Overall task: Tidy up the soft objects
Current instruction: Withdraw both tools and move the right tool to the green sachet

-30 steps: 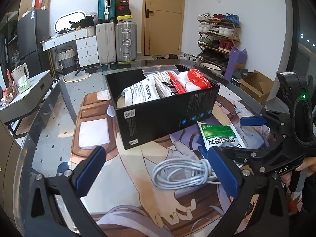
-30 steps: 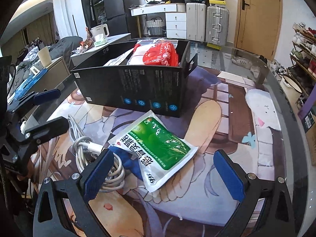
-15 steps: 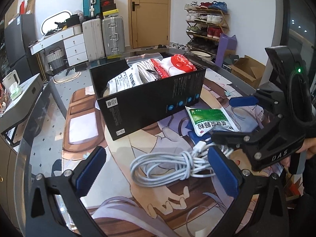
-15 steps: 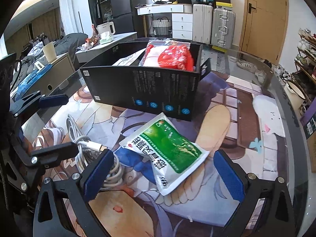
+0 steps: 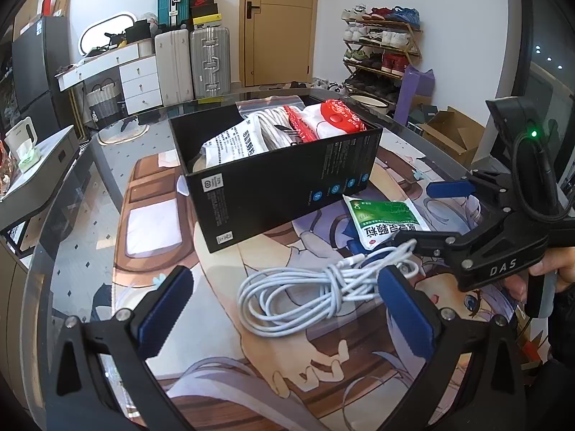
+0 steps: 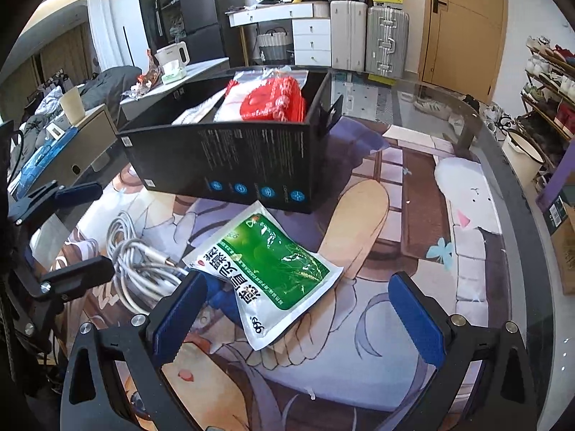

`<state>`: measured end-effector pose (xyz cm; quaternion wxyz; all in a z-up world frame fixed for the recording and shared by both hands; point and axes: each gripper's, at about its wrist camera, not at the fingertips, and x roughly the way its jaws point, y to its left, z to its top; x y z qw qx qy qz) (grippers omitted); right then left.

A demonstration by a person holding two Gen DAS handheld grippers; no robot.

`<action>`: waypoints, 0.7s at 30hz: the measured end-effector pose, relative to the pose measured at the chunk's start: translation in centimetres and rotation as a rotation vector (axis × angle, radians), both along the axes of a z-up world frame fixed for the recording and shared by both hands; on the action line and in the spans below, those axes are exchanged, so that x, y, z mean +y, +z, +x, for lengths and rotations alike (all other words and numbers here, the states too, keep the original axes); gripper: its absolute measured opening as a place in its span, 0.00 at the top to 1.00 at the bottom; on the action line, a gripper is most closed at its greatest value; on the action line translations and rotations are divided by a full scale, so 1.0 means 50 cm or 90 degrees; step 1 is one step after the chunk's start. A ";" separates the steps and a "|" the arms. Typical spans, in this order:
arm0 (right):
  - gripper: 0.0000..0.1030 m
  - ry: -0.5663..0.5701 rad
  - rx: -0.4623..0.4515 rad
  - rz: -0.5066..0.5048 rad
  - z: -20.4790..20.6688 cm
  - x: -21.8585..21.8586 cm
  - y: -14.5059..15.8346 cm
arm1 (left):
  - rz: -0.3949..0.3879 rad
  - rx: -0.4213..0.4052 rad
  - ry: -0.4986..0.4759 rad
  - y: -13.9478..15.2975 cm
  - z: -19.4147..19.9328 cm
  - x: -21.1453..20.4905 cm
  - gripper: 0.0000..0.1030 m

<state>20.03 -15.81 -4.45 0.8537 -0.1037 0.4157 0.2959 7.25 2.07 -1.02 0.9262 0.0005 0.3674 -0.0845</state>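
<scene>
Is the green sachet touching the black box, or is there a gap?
Cannot tell. In the right wrist view the green sachet's top corner meets the black box's bottom edge, but overlap and contact look alike there.

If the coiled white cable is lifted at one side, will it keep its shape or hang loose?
The white cable will probably sag: its loops lie slack and uneven. The wrap around the middle likely keeps the bundle together. One free plug end may dangle and drag across the green pouch beside it.
</scene>
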 end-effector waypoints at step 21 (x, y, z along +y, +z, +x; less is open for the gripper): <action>0.12 0.062 0.009 -0.040 0.021 0.055 -0.018 | -0.008 0.005 -0.001 -0.003 0.001 0.004 0.00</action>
